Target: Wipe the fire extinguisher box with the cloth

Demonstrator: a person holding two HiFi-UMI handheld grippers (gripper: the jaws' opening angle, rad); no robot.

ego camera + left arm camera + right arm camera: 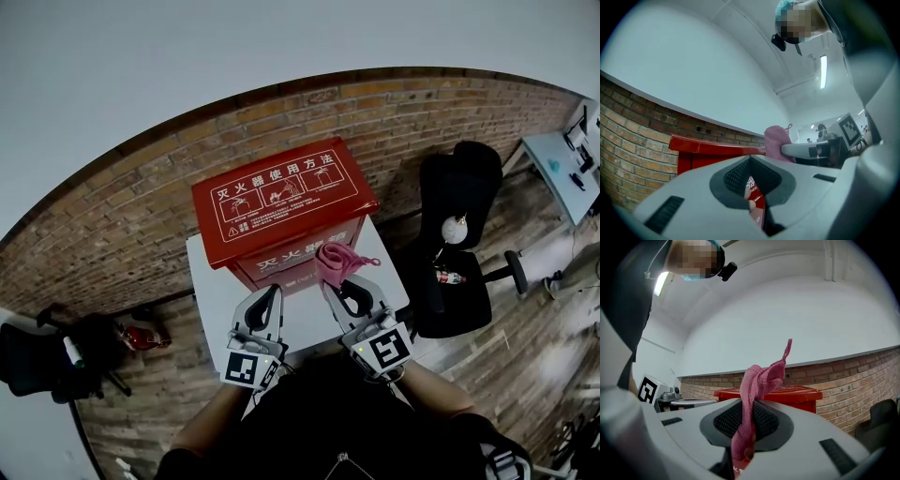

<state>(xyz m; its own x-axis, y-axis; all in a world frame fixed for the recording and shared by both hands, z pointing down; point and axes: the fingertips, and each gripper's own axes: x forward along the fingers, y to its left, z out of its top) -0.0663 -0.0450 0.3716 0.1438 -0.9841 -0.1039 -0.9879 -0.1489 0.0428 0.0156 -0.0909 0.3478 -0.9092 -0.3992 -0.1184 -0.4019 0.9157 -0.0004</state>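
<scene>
The cloth (335,260) is in hand, so the pick-up is done and the wiping itself is what is left, or is only starting. The right gripper (349,281) has its fingers clamped on a fold of the pink cloth. The cloth bunches up above the tips and sits at the top of the near face of the fire extinguisher box (281,202), towards its right end. From the head view I cannot tell whether the cloth is pressing on the box or hanging just short of it. Nothing on the surface shows which parts have been wiped.

In the right gripper view the cloth (757,390) runs down between the pads, with one corner sticking up, and the box (792,394) lies beyond it. The left gripper (276,291) is just to the left of the right one, near the same face. Its fingers are drawn together with only a thin slit between them and nothing gripped, and red paint and white print show through the slit.

The box stands on a small white table (211,291) in front of a brick wall (112,216). It is glossy red, with a sloping lid that overhangs the body. The lid carries white Chinese characters and three pictogram panels, and more white characters run across the near face. No dust or smears can be made out on it.
</scene>
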